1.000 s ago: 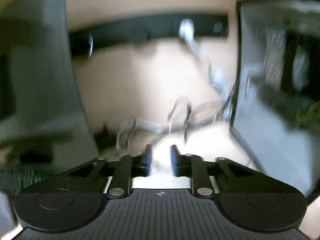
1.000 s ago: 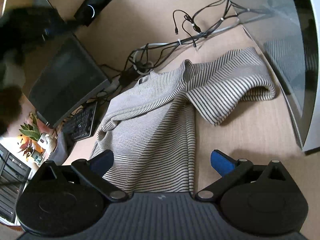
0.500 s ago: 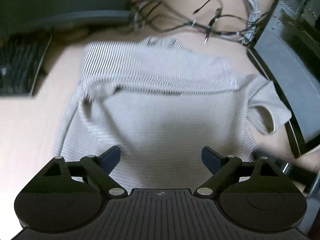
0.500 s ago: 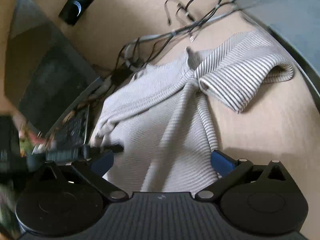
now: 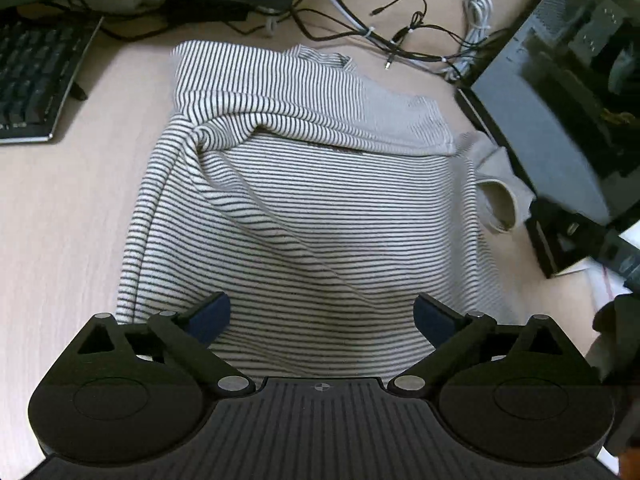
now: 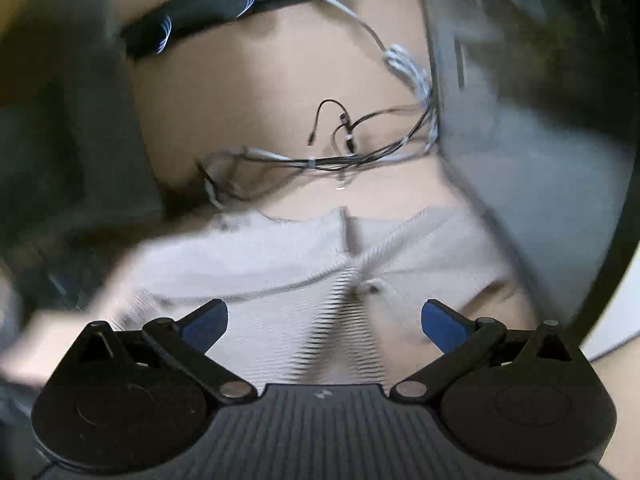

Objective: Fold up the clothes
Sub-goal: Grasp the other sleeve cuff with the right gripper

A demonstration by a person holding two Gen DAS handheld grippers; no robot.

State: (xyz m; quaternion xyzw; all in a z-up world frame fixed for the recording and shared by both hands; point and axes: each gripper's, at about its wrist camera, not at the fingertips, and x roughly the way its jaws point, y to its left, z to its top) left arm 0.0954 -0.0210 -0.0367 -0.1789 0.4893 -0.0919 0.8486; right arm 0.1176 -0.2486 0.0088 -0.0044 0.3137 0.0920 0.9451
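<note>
A big desk (image 5: 60, 220) of pale wood fills most of both views. On it lies a striped shirt (image 5: 320, 208), cream with thin dark lines, spread out with its neck at the far end. The top part of the shirt is folded over the body, so a thick rolled edge runs across it from side to side. A short sleeve (image 5: 498, 204) sticks out on the right, and you can see into its open end. To the right of the shirt stands a dark computer case (image 5: 560, 128), close to that sleeve. A black keyboard (image 5: 32, 80) sits at the far left, well apart from the shirt. Behind the shirt's neck there is a tangle of thin black and white cables (image 5: 400, 40) on the wood. The left gripper (image 5: 322, 316) hangs over the near end of the shirt; its jaws have just been opening and now stand wide, with nothing pinched between the blue pads (image 5: 208, 316). The right gripper (image 6: 324, 320) also has its jaws wide apart and holds nothing. Its view is very blurry, but the shirt (image 6: 280, 264) shows under it.
</note>
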